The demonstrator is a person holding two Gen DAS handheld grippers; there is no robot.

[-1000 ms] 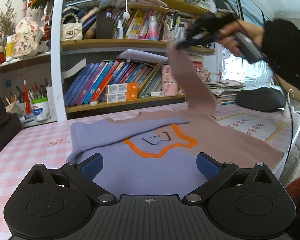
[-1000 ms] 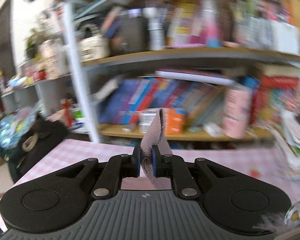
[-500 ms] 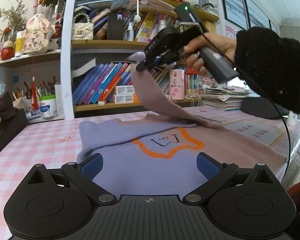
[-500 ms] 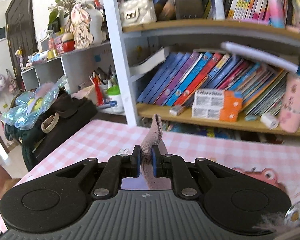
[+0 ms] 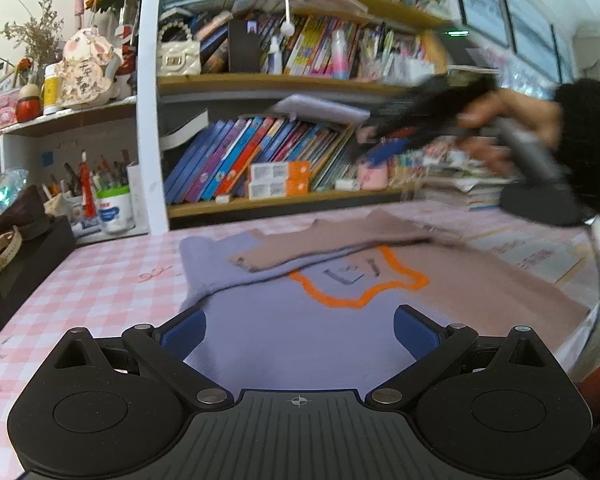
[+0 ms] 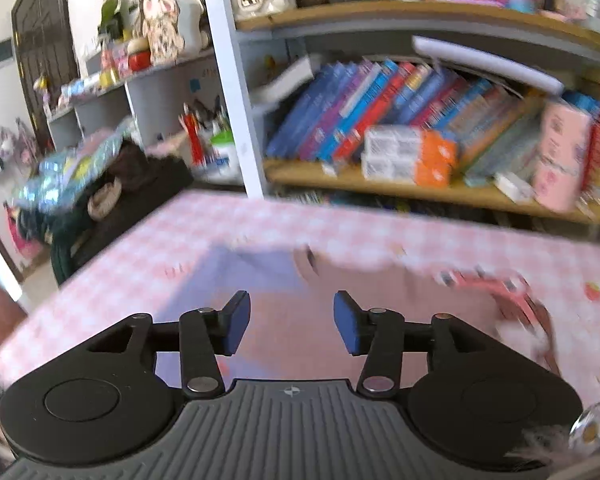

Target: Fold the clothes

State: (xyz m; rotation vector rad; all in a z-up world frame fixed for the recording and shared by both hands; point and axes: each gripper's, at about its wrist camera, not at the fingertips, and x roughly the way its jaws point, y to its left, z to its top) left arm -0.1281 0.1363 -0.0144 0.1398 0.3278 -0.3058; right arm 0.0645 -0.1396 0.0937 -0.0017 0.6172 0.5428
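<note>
**A:** Item one, the sweater (image 5: 284,332). Where did we record it?

**B:** Flat on the pink checked tablecloth (image 5: 100,288), chest up, near the left gripper (image 5: 299,332). Lilac on its left half, dusty pink on its right, with an orange-outlined star patch (image 5: 360,280) between the two colours. We judged it was spread that way so the sleeves could be laid over the body.

**A:** Item two, the pink sleeve (image 5: 324,246)?

**B:** Lying across the chest towards the left, cuff resting on the lilac side just beyond the star patch. We read that as the sleeve fold set down. A lilac sleeve (image 5: 236,264) lay under it, also folded in.

**A:** Item three, the right gripper (image 6: 292,326)?

**B:** Its jaws had just been opening. In its own view the blue pads (image 6: 238,326) stood apart with nothing between them, only cloth on the table below. In the left view it was a blurred dark shape (image 5: 384,152) in a person's hand (image 5: 504,128), above the far right of the sweater and apart from the sleeve. We took it as a release, since the sleeve no longer needed holding.

**A:** Item four, the left gripper?

**B:** Wide open, empty, hovering over the near hem, perhaps waiting for the bottom fold.

**A:** Background?

**B:** A crowded bookshelf (image 5: 260,160) behind the table.
</note>
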